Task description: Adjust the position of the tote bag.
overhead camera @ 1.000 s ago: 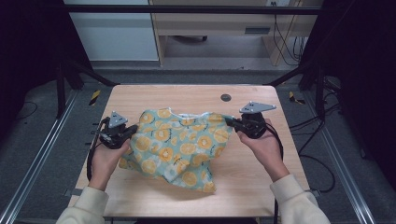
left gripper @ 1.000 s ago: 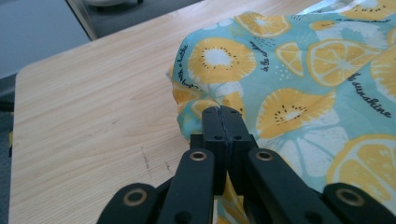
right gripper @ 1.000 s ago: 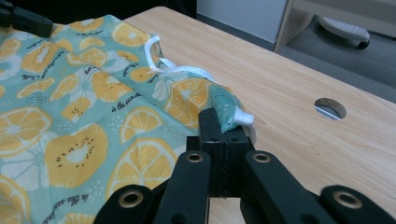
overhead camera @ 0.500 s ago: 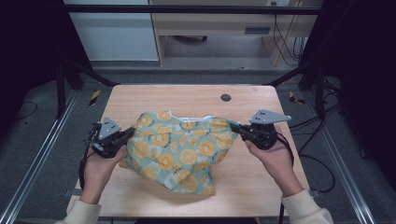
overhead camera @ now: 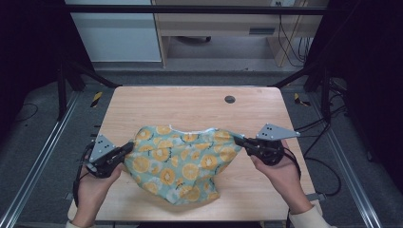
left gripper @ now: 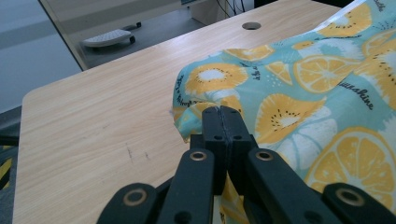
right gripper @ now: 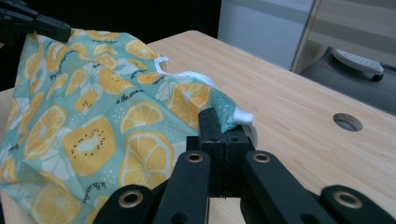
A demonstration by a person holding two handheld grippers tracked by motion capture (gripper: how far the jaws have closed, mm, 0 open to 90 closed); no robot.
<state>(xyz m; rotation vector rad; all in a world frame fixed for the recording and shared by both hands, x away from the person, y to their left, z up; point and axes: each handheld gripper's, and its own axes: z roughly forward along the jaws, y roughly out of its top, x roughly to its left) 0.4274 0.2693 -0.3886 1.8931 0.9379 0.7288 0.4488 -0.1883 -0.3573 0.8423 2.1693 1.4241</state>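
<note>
One large wooden bench (overhead camera: 190,109) carries everything; it is pale, with rounded corners, and dark floor and metal rails lie around it. It is also seen in the left gripper view (left gripper: 102,107) and in the right gripper view (right gripper: 299,112).

On the near half of the bench is the garment (overhead camera: 183,161), a light turquoise cloth printed with orange and lemon slices and some small black writing. It is stretched between the two sides: its upper edge, with a white trim, runs almost straight from one hand-held gripper to the other, and the rest hangs down and lies in folds on the wood toward the person. In the left gripper view the garment (left gripper: 299,93) covers the right part of the picture, and in the right gripper view the garment (right gripper: 93,121) covers the left part.

The left hand-held gripper (overhead camera: 127,148) is at the left edge of the bench, held by the left hand (overhead camera: 95,183). Its jaws are pressed together and pinch the left corner of the garment, as its own view (left gripper: 222,112) shows clearly. The right hand-held gripper (overhead camera: 240,141) is held by the right hand (overhead camera: 280,173) near the right side. Its jaws are also pressed together on the cloth, pinching a folded corner with white trim in its own view (right gripper: 229,122).

A small round hole (overhead camera: 230,99) sits in the far part of the bench, well apart from the garment.
</note>
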